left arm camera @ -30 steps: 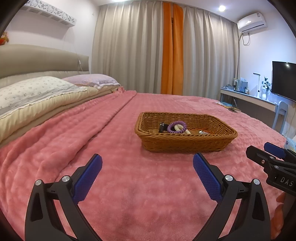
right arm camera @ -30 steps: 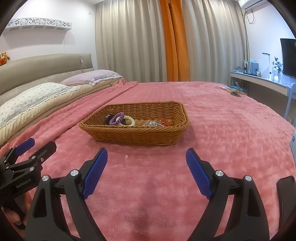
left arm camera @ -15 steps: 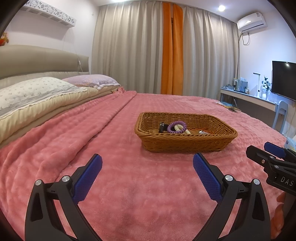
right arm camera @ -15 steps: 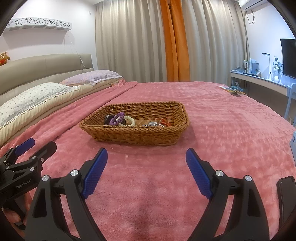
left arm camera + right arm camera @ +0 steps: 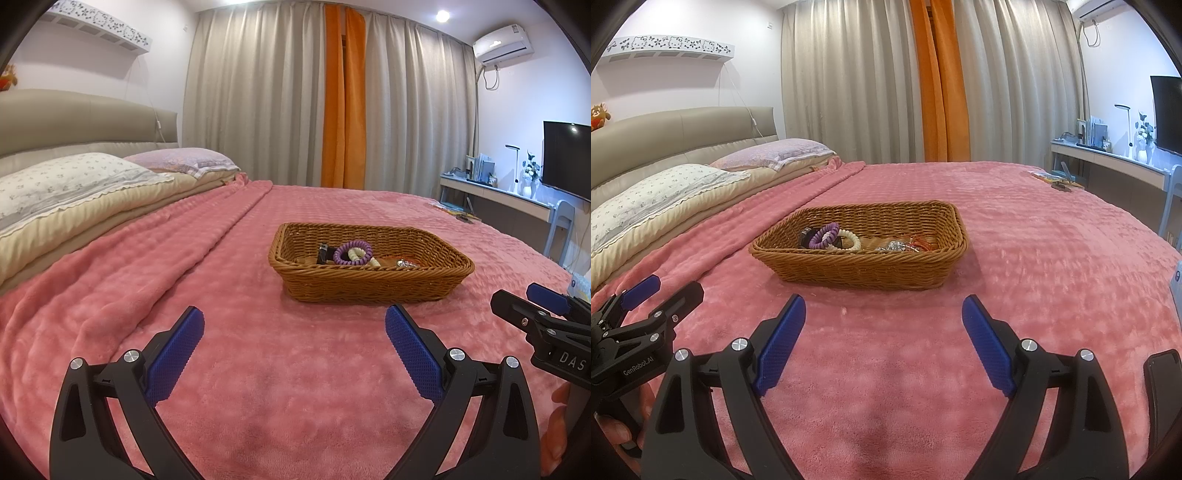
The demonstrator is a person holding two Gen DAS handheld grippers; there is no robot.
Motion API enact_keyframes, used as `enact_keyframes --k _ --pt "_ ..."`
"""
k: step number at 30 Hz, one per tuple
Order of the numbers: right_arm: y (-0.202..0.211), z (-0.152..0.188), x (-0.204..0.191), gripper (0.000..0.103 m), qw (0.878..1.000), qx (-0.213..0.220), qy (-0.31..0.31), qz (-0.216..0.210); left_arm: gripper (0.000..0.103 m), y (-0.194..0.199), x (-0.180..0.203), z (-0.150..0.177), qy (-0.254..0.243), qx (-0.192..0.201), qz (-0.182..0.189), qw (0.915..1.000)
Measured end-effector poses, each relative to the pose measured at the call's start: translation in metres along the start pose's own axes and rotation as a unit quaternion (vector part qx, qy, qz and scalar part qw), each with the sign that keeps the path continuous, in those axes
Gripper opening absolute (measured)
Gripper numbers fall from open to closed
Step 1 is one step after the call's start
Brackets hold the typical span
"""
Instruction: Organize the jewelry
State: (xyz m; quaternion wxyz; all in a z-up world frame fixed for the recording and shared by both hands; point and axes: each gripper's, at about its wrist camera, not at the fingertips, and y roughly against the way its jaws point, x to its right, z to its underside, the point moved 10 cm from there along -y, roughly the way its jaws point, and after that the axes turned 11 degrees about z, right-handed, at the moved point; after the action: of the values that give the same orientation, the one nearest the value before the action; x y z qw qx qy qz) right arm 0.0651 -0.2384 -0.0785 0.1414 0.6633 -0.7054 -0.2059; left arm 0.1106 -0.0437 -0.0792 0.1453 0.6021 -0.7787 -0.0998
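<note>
A brown wicker basket (image 5: 369,284) sits on the pink bed; it also shows in the right wrist view (image 5: 864,273). Inside lie a purple spiral hair tie (image 5: 352,253), a cream bead bracelet (image 5: 849,240), a black item (image 5: 323,254), a silver piece (image 5: 897,245) and an orange piece (image 5: 923,242). My left gripper (image 5: 295,325) is open and empty, short of the basket's near side. My right gripper (image 5: 884,314) is open and empty, also short of the basket. Each gripper shows at the edge of the other's view.
The pink blanket (image 5: 258,369) covers the whole bed. Pillows (image 5: 74,181) and a beige headboard lie at the left. A desk (image 5: 495,192) with a TV and a chair stands at the right. Small items (image 5: 1052,179) lie at the bed's far right.
</note>
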Motion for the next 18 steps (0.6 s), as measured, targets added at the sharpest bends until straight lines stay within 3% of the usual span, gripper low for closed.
enact_keyframes --k 18 --pt "-0.0007 -0.0007 0.0002 0.082 1.0 -0.001 -0.002 -0.001 0.095 -0.0003 -0.0008 0.0013 0.0 -0.001 0.0 1.0"
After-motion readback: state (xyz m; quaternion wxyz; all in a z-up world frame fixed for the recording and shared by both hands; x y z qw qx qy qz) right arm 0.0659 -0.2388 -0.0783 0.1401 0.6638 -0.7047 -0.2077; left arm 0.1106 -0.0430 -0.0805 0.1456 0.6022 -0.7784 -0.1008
